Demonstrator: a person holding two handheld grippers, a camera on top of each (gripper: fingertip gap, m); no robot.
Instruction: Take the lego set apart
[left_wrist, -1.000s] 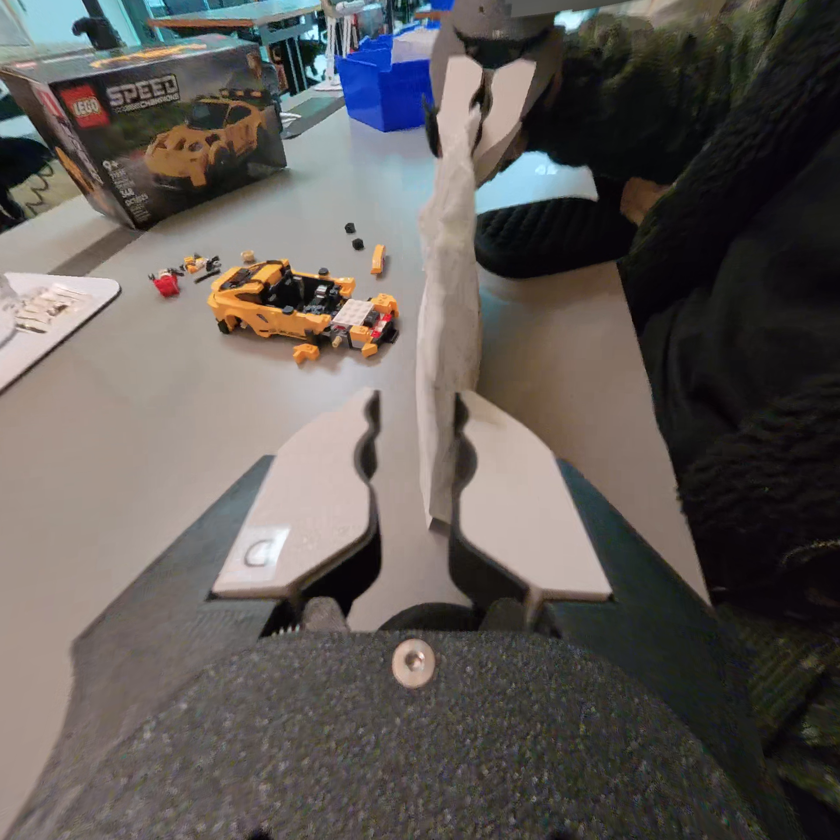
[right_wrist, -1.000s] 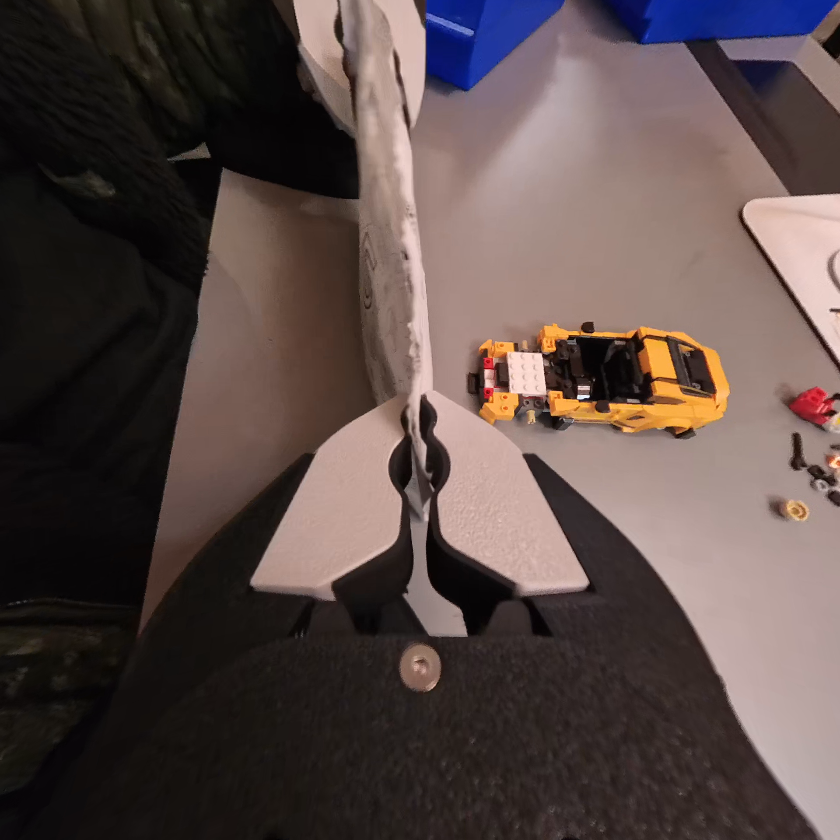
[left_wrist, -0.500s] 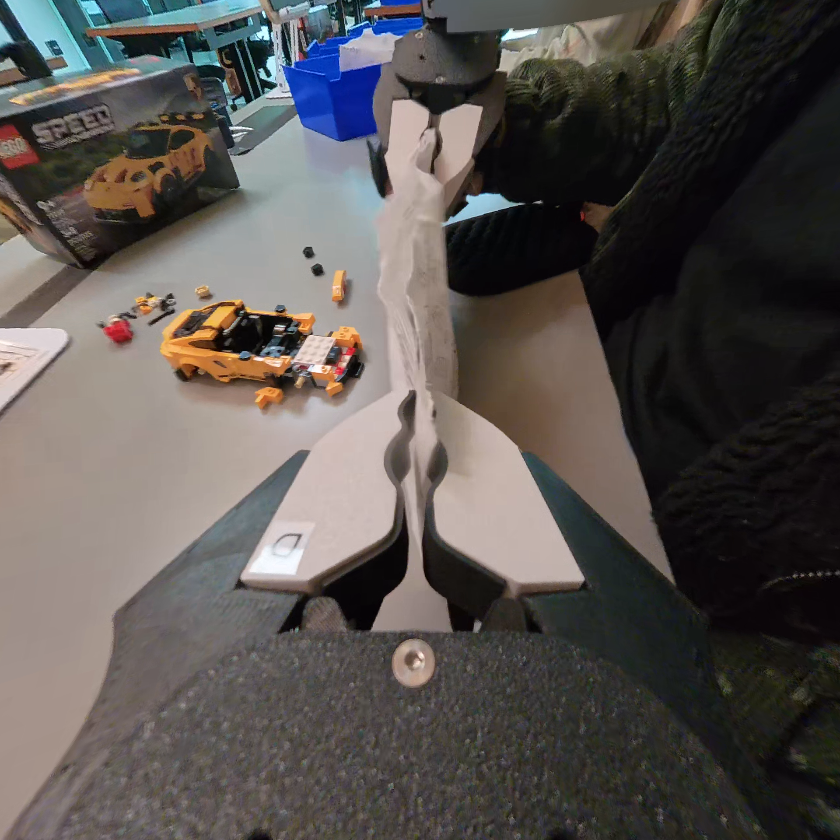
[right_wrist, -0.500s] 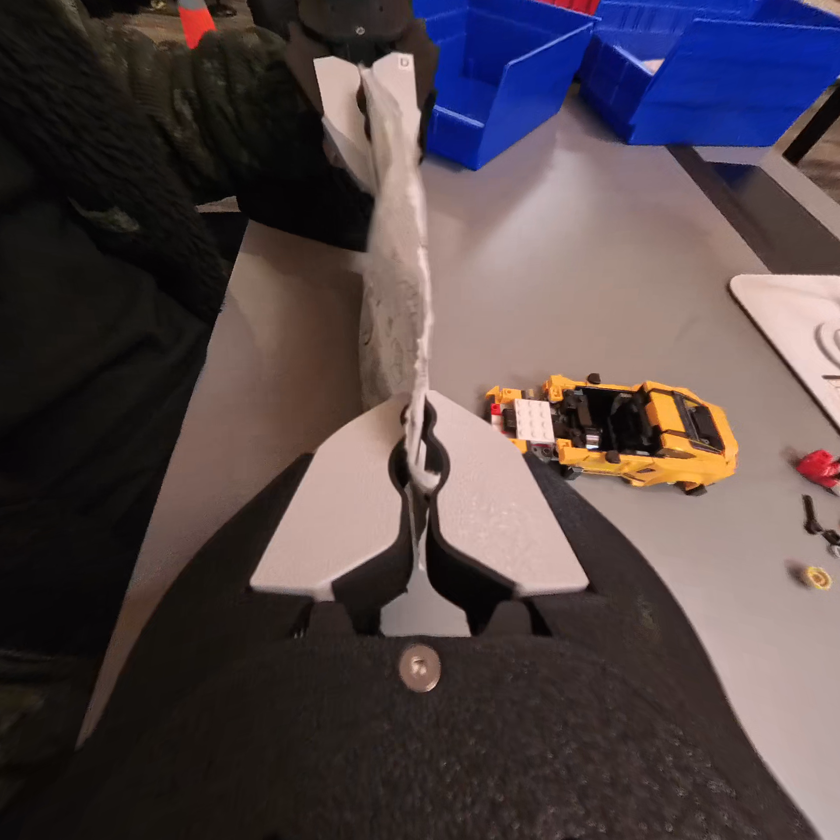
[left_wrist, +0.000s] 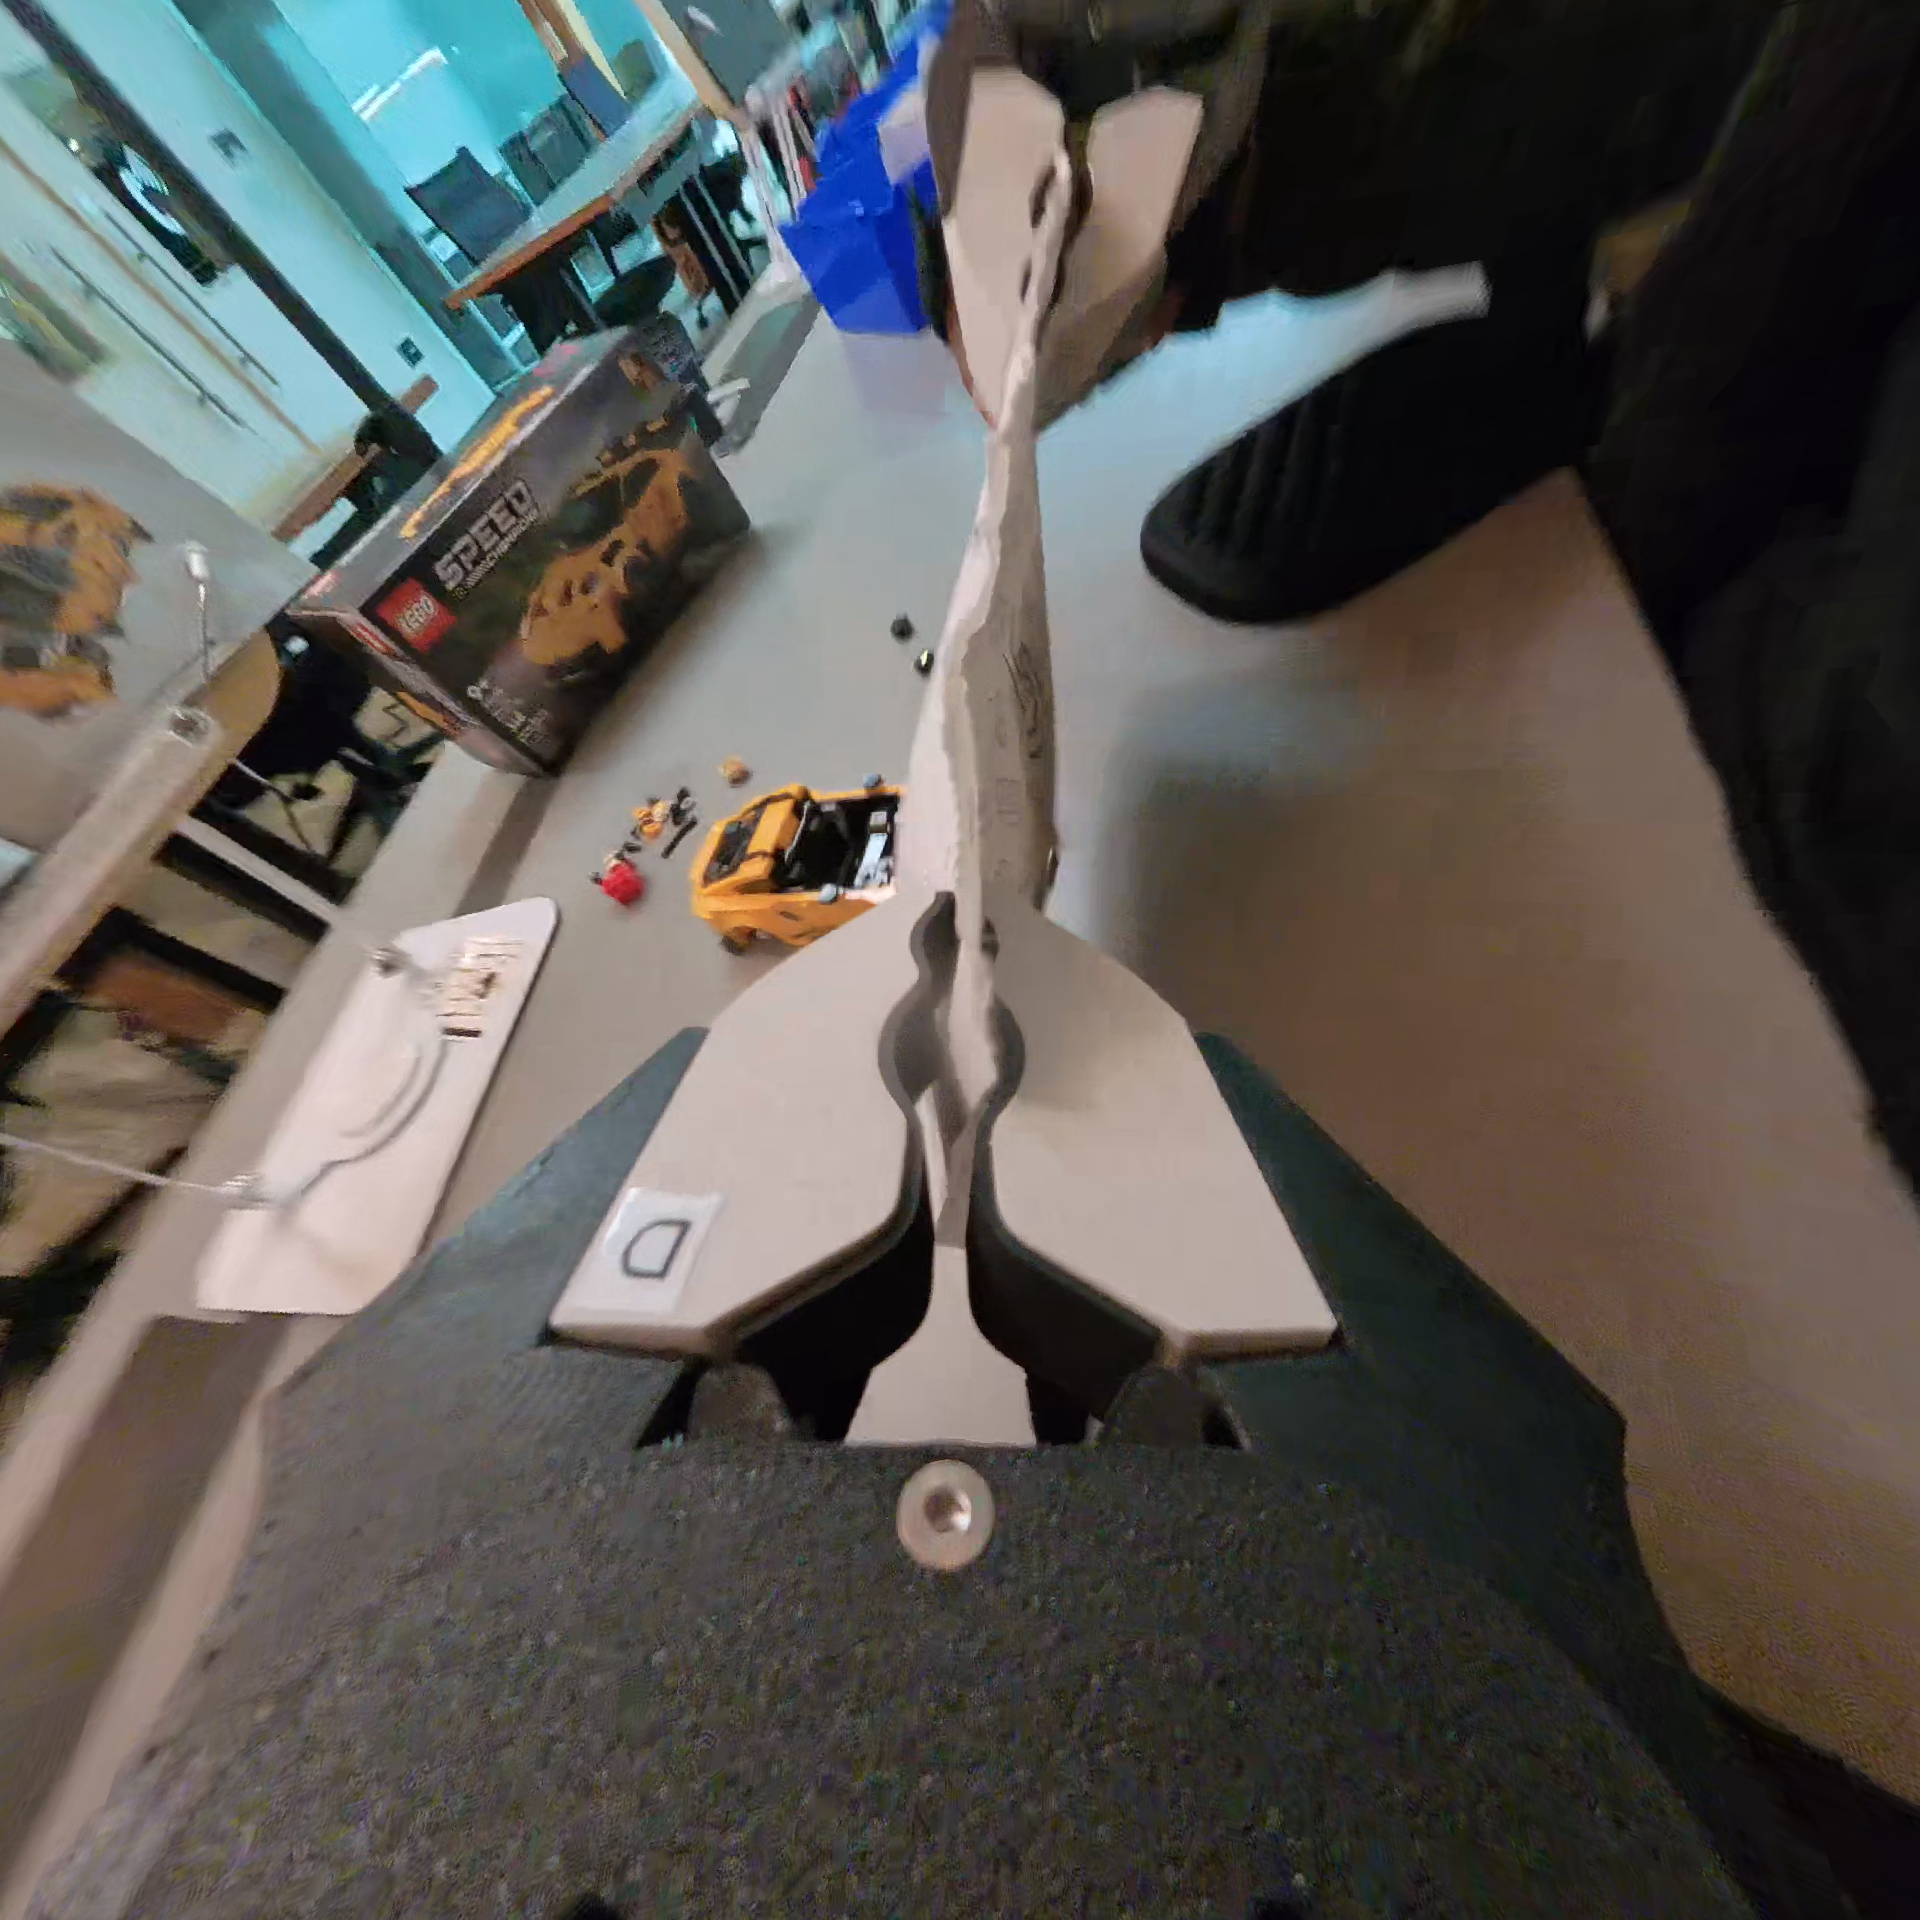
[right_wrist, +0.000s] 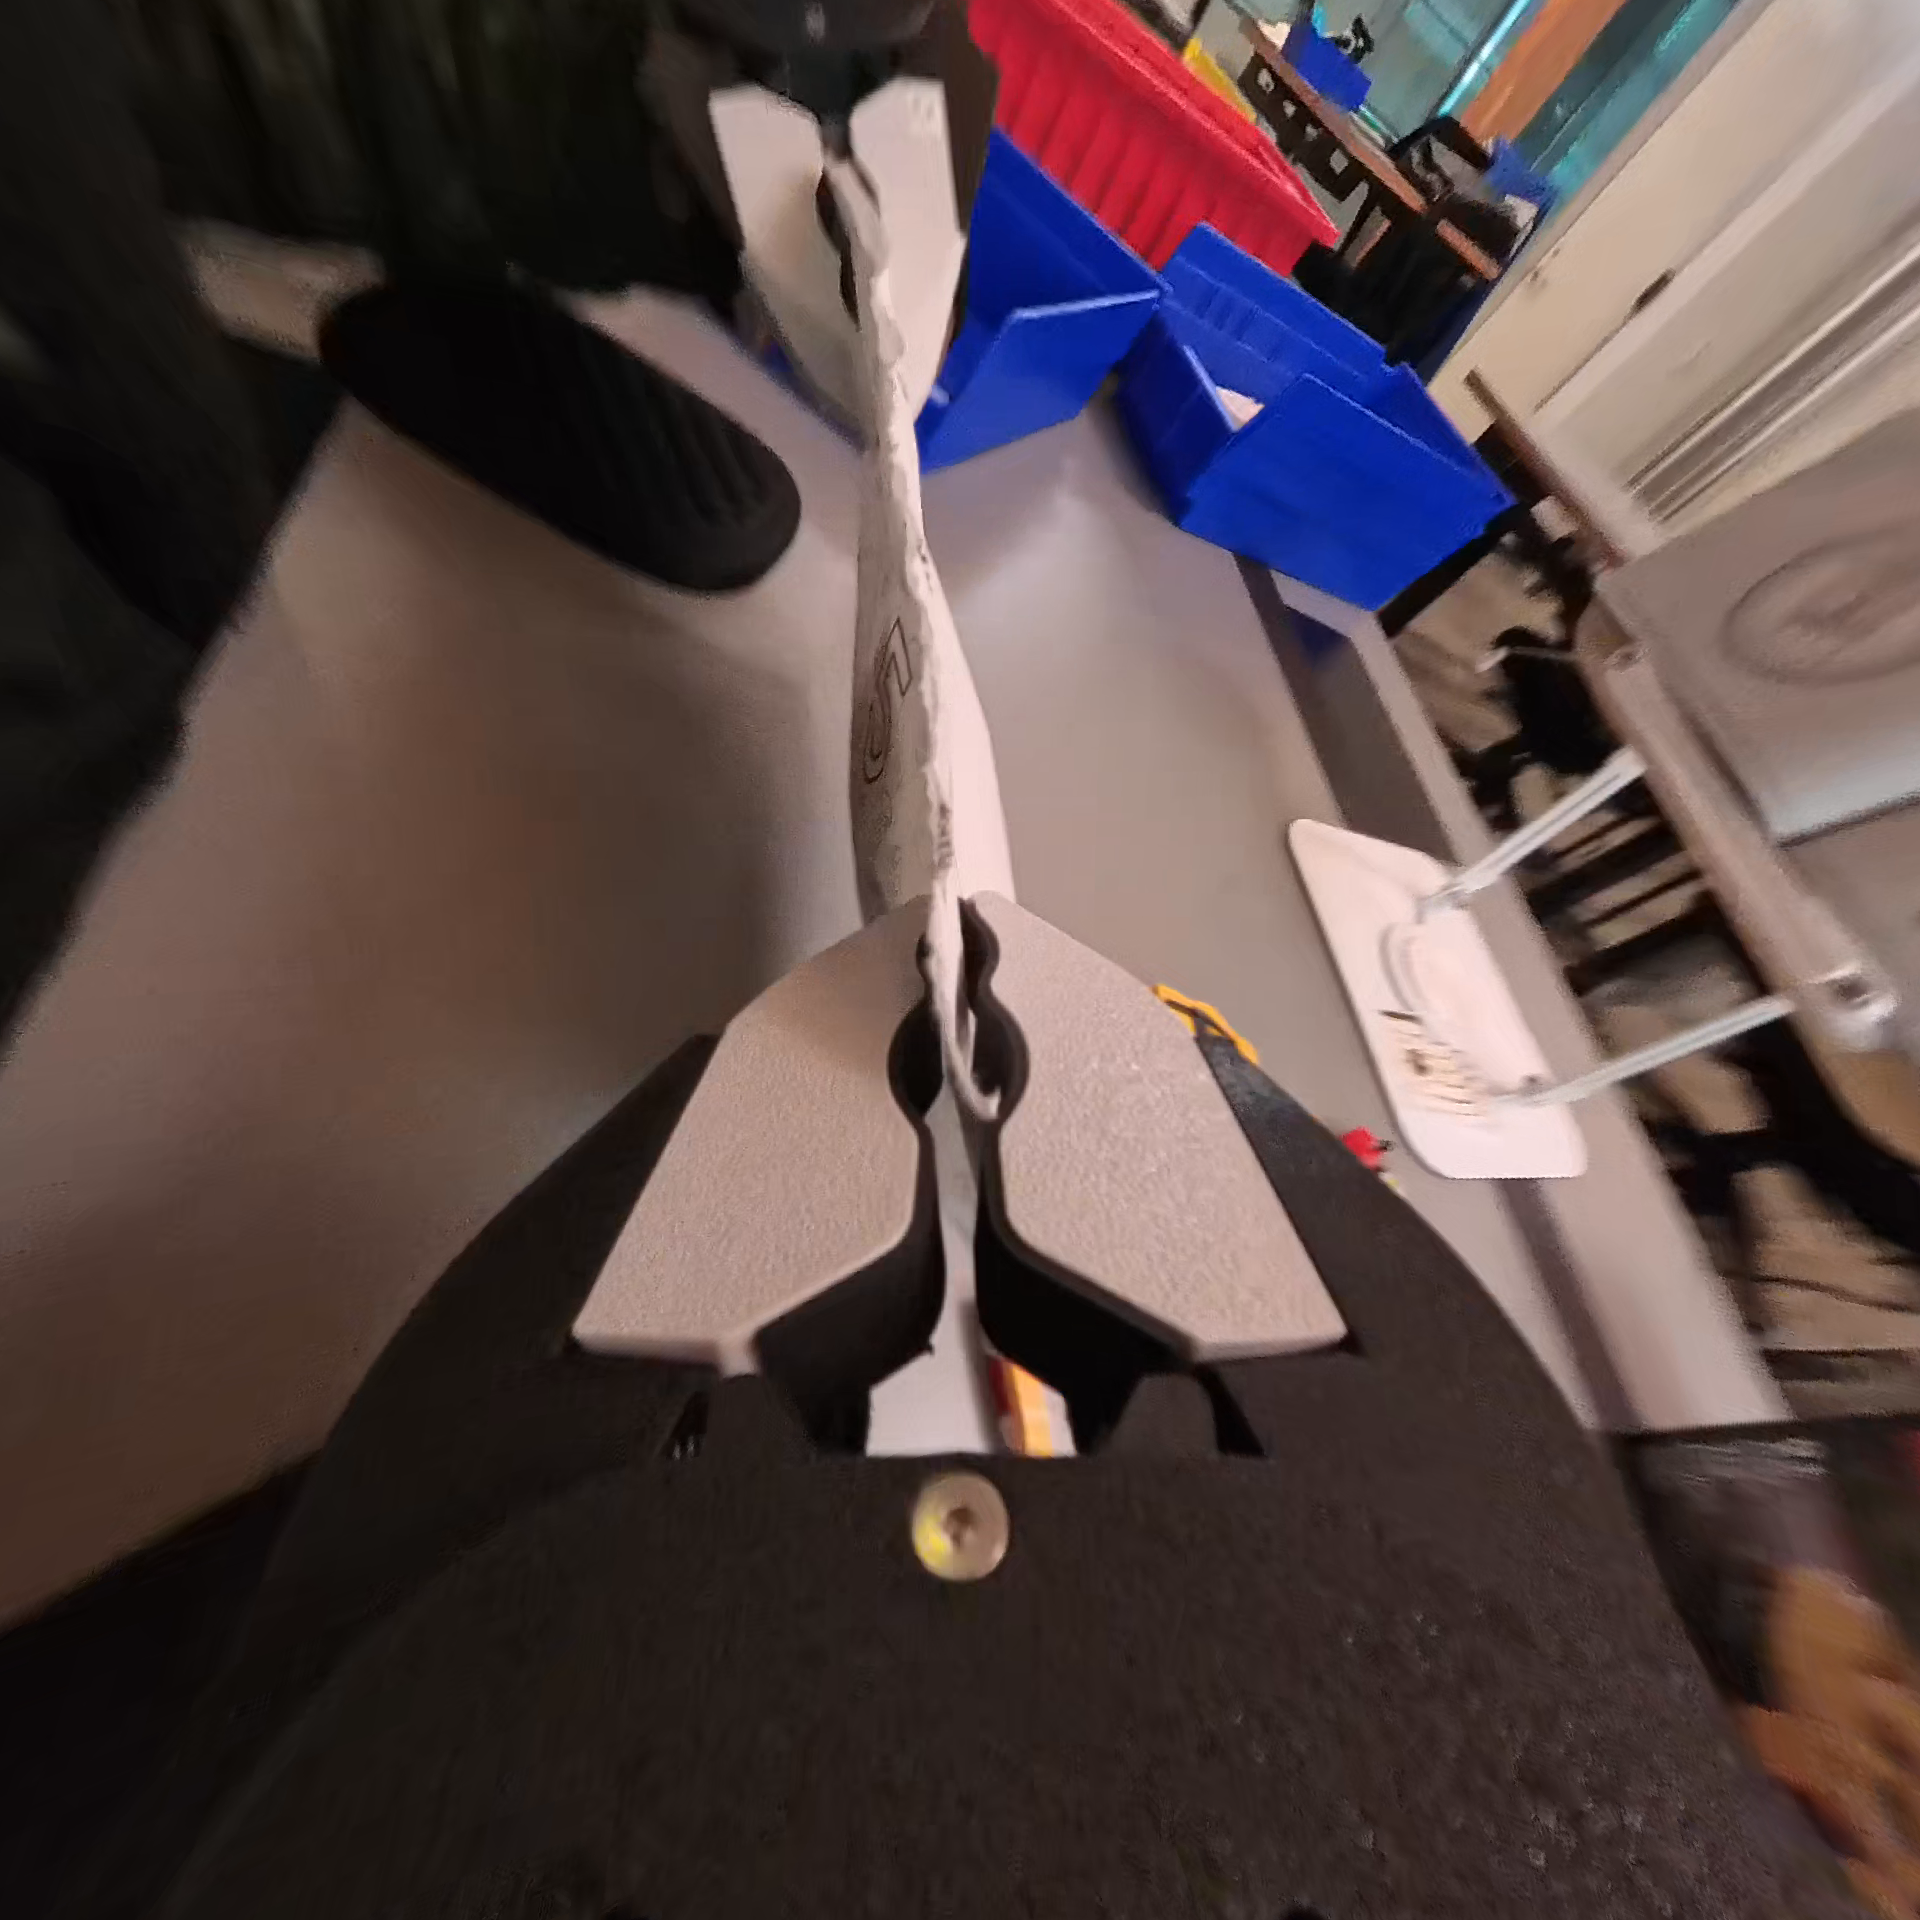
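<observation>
Wrist views face each other along white bag (left_wrist: 992, 707), tilted, close above table (right_wrist: 436, 831).

My left gripper (left_wrist: 961, 940) and right gripper (right_wrist: 951, 925) both have pale grey fingers on speckled black bodies, and the crumpled paper bag (left_wrist: 997, 665) between them is white with faint black line markings. On the grey table (left_wrist: 1351, 935) sits a yellow lego car (left_wrist: 795, 868) with a black interior, a small red piece (left_wrist: 621, 885) and a dark box (left_wrist: 540, 592) picturing a yellow car. Bright blue bins (right_wrist: 1330, 468) stand beyond, beside a white mat (right_wrist: 1444, 997).
</observation>
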